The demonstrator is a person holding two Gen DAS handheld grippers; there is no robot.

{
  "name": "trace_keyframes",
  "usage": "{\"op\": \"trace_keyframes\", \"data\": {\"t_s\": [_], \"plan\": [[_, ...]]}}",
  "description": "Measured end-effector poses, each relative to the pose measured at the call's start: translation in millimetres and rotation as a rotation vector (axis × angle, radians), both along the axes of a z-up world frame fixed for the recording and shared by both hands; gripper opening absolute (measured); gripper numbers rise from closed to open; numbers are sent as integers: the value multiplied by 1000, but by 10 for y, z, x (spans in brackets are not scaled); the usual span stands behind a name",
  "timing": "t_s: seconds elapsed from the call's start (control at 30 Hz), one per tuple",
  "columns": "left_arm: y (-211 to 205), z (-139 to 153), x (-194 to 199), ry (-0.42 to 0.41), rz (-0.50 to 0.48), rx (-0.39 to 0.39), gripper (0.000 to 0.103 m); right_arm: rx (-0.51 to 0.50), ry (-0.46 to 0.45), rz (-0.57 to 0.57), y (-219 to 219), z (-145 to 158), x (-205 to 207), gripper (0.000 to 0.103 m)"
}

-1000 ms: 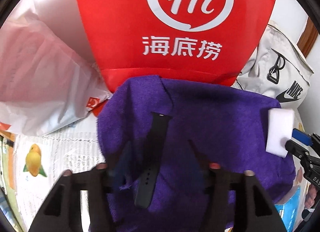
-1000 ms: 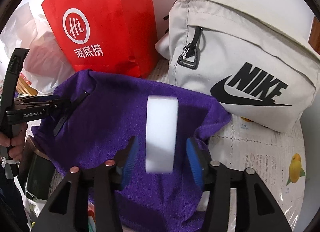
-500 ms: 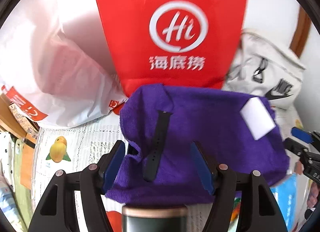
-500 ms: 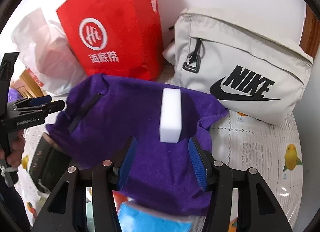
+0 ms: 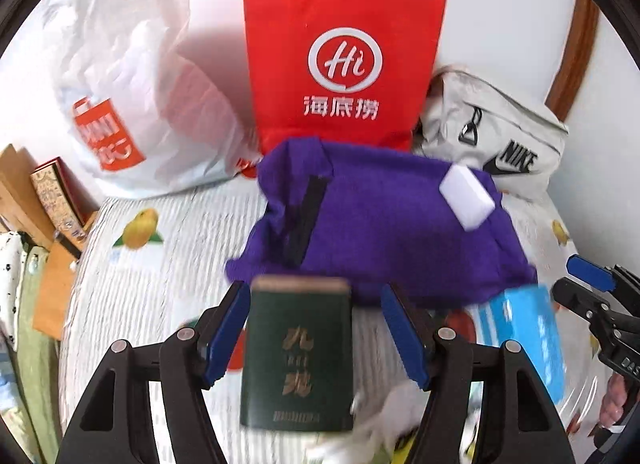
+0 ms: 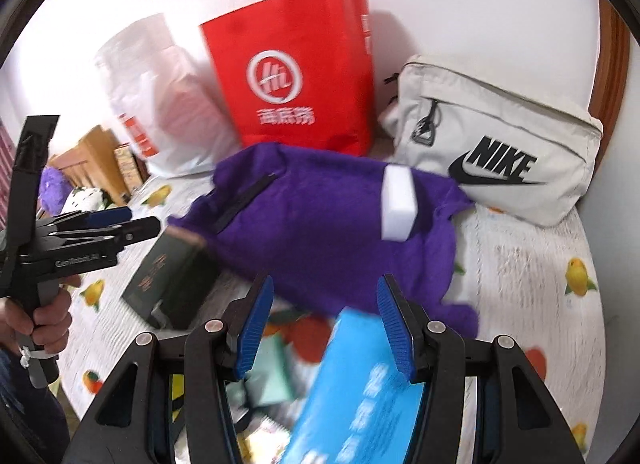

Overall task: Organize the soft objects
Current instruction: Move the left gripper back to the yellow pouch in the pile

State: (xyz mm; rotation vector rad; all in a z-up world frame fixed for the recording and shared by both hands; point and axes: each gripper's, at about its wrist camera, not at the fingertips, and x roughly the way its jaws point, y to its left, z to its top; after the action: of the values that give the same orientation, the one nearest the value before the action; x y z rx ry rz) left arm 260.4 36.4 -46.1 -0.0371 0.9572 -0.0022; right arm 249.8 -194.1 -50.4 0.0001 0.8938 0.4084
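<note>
A purple towel [image 5: 384, 232] [image 6: 328, 232] lies spread on the table in front of the red bag. A white sponge block [image 5: 466, 197] [image 6: 398, 202] rests on its right part and a black watch strap [image 5: 306, 220] [image 6: 244, 200] on its left part. My left gripper [image 5: 316, 334] is open and empty, pulled back from the towel, with a dark green box [image 5: 298, 356] lying between its fingers. My right gripper [image 6: 326, 328] is open and empty, above a blue packet [image 6: 360, 388], short of the towel.
A red paper bag [image 5: 344, 60], a white plastic bag [image 5: 128, 104] and a beige Nike pouch [image 6: 496, 160] stand along the back wall. The blue packet [image 5: 528, 340] and small items lie near the front. The fruit-print tablecloth [image 5: 152, 296] shows on the left.
Both grippers have let go and drawn back and up from the towel. The sponge and strap stay on the towel; the green box and blue packet have come into view.
</note>
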Motion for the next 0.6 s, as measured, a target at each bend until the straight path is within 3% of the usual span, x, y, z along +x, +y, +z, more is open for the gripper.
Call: {"op": "trace_keyframes", "data": {"t_s": [0.37, 0.6], "plan": [[173, -156, -753, 28, 49, 4, 66, 16, 43, 114, 397, -278, -846, 53], [350, -286, -1017, 53, 60, -28, 67, -9, 103, 157, 707, -563, -982, 37]]}}
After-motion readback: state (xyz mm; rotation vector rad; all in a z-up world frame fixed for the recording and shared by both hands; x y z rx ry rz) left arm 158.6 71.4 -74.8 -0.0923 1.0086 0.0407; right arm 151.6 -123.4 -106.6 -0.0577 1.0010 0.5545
